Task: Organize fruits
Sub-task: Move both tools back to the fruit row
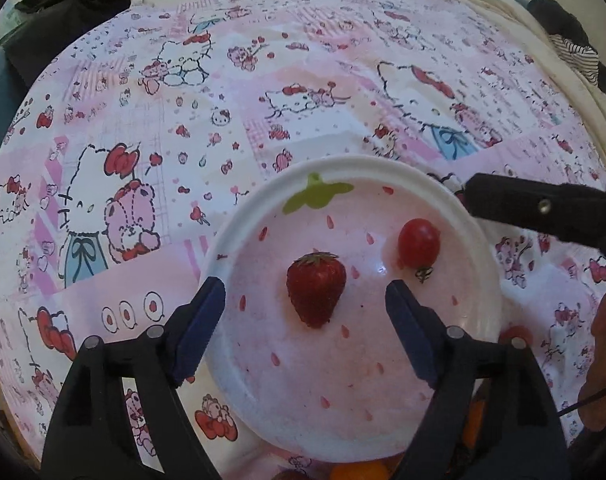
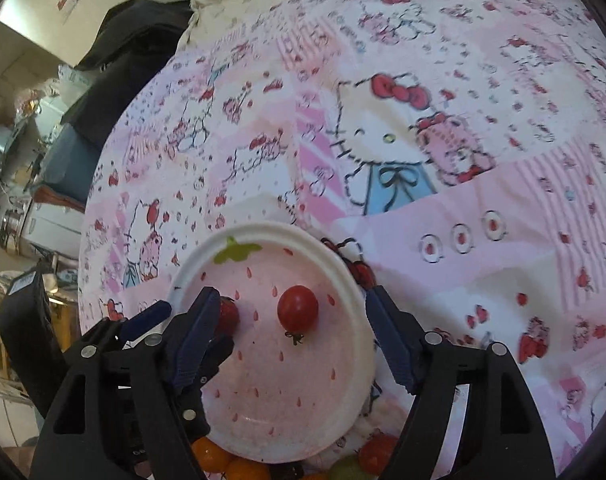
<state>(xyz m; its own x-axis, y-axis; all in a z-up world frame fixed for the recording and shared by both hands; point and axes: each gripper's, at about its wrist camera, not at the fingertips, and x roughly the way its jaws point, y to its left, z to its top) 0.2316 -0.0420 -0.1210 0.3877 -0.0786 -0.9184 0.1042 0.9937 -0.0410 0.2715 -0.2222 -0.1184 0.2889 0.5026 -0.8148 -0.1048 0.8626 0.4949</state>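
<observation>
left wrist view: both tools, left tool [image 1: 305, 316] and right tool [image 2: 289, 334], hover spread over the plate [image 1: 383, 166], strawberry [image 1: 315, 288] between left's fingers.

Left tongs [image 1: 305, 308] hanging wide apart, blue fingers [image 1: 201, 330] splayed and gripping nothing. Right tongs [image 2: 293, 334] likewise gaping, holding nothing, blue fingers [image 2: 391, 338] well apart. Right tongs reaching in from the right side in the left wrist view [image 1: 543, 210], tip pointing left.

No readable text, brand or number shows anywhere; the tablecloth [image 1: 263, 92] carries only cartoon cat figures, without legible lettering.
</observation>
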